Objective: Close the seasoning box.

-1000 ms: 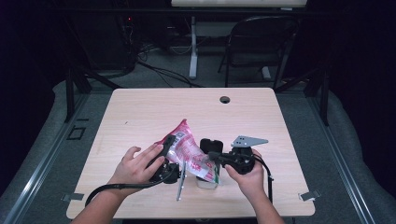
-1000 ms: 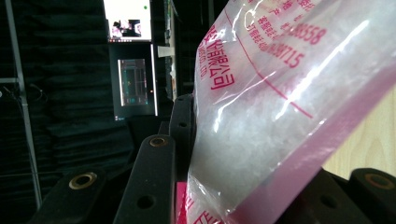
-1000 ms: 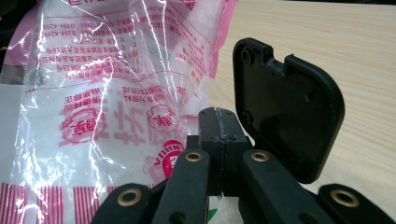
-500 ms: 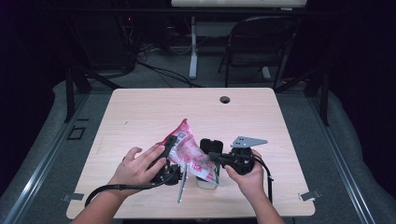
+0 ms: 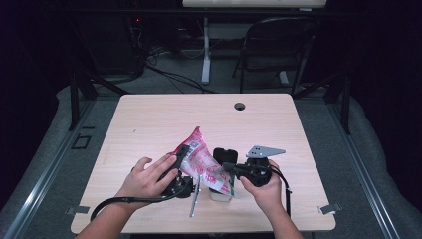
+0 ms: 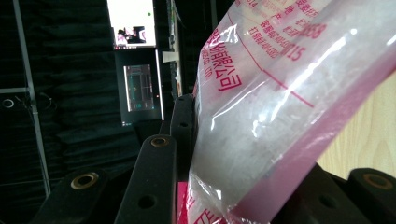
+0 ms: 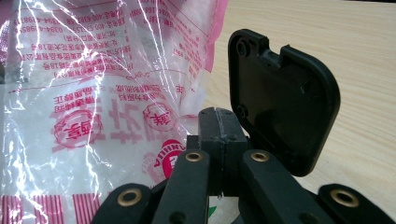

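Note:
A pink and clear plastic bag [image 5: 199,158] with red print hangs tilted above the table's near middle, held between my two grippers. My left gripper [image 5: 182,160] grips its left side; in the left gripper view the bag [image 6: 280,102] fills the gap between the jaws of that gripper [image 6: 243,158]. My right gripper [image 5: 224,170] is at the bag's right edge. In the right gripper view its jaws [image 7: 217,116] are pressed together, with the bag's film [image 7: 93,107] just to their left and a thin edge caught between them.
A small white container [image 5: 219,195] sits under the bag, with a metal utensil [image 5: 194,200] lying beside it. A black rounded plate [image 5: 225,155] [image 7: 280,98] stands just beyond my right gripper. The wooden table [image 5: 149,119] has a cable hole [image 5: 240,106] at the far side.

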`<control>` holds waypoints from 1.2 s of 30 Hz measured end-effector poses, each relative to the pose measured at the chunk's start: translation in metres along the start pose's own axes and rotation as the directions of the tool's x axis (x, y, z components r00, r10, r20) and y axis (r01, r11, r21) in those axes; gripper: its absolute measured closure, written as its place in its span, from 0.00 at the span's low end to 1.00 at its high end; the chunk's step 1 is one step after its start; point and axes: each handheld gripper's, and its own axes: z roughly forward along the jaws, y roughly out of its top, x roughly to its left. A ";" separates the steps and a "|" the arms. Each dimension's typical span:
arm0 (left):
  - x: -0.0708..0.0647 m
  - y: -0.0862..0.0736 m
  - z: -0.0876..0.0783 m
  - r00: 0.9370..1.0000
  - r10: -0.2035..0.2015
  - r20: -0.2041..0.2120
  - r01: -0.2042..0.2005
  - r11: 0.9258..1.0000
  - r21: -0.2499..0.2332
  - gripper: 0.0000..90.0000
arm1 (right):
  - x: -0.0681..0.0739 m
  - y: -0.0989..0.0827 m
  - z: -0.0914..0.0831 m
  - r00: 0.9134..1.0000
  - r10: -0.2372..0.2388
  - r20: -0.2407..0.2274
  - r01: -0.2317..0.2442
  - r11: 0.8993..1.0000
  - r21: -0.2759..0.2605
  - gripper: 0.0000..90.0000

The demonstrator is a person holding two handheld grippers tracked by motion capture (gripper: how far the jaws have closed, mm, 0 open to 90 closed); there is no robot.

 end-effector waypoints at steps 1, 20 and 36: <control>0.000 0.000 0.000 1.000 0.005 -0.002 -0.005 1.000 0.001 0.82 | 0.000 0.000 0.000 1.000 0.003 -0.001 -0.003 1.000 -0.003 1.00; -0.002 -0.006 0.002 0.998 -0.058 0.028 0.058 0.998 0.000 0.82 | 0.001 0.002 -0.006 1.000 0.003 -0.003 -0.003 1.000 -0.014 1.00; -0.015 -0.018 0.006 0.984 -0.163 0.069 0.161 0.986 0.029 0.82 | 0.003 0.006 -0.012 1.000 -0.007 -0.003 0.006 0.999 -0.031 1.00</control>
